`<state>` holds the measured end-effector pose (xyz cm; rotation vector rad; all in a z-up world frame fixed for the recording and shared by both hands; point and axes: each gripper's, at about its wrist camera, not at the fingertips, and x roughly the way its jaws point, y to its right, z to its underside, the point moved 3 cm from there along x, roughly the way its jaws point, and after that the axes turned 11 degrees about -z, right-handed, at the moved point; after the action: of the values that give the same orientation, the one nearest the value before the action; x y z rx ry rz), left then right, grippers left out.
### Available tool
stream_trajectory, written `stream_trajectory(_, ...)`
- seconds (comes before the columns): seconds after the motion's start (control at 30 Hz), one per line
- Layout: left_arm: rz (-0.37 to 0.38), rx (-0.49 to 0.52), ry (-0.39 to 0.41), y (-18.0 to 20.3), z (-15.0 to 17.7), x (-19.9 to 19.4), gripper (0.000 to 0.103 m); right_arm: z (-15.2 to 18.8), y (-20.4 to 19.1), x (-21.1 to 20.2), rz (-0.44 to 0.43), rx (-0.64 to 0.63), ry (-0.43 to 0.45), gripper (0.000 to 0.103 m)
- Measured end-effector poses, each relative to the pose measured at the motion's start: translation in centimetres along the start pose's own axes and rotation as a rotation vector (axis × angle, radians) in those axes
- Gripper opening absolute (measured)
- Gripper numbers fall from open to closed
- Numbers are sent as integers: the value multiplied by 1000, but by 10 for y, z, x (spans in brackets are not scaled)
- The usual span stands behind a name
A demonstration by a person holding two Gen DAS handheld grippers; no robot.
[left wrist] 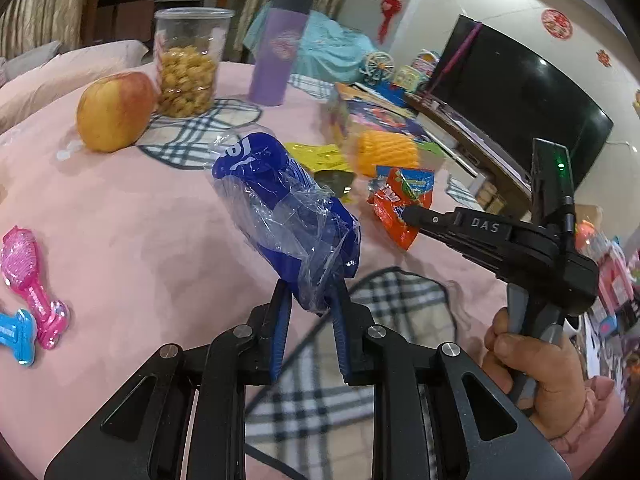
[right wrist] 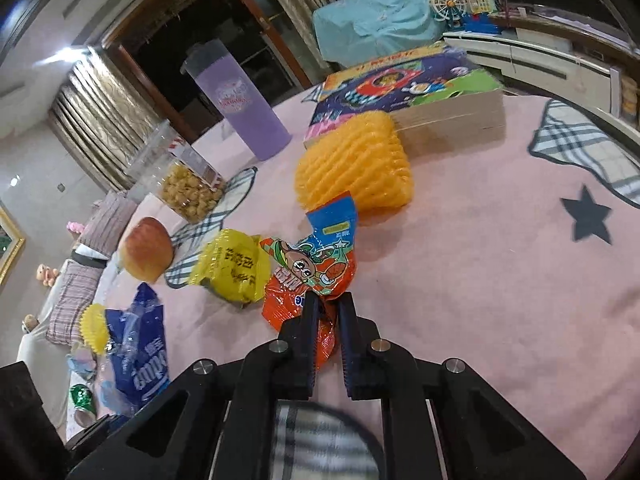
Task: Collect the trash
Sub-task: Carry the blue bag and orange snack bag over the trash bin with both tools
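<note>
Two grippers each pinch a piece of trash over the pink cloth (left wrist: 140, 216); the left gripper (left wrist: 310, 304) is clamped on a blue and clear plastic wrapper (left wrist: 288, 216), lifted up at 12 o'clock from it; the right gripper (right wrist: 328, 304) is squeezed tight on a red snack packet (right wrist: 312, 276); a yellow packet (right wrist: 232, 272) lies at 9 o'clock of the red one; an apple (left wrist: 114, 110) sits farther back.

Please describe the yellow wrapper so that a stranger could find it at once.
On the pink tablecloth, look between the apple and the red snack packet. The yellow wrapper lies there, crumpled, with dark printed characters, unlike the ribbed orange foam net behind.
</note>
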<state>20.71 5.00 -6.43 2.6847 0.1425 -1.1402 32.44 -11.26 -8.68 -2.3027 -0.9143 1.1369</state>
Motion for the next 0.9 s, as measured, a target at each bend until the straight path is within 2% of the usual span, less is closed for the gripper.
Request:
stream_trajectory(0.37, 103, 126, 6, 64, 16, -13, 18, 24, 11, -90, 26, -12, 98, 9)
stream_trajectory(0.9, 220, 331, -14, 161, 37, -18, 17, 62, 56, -185, 106, 73, 191, 9)
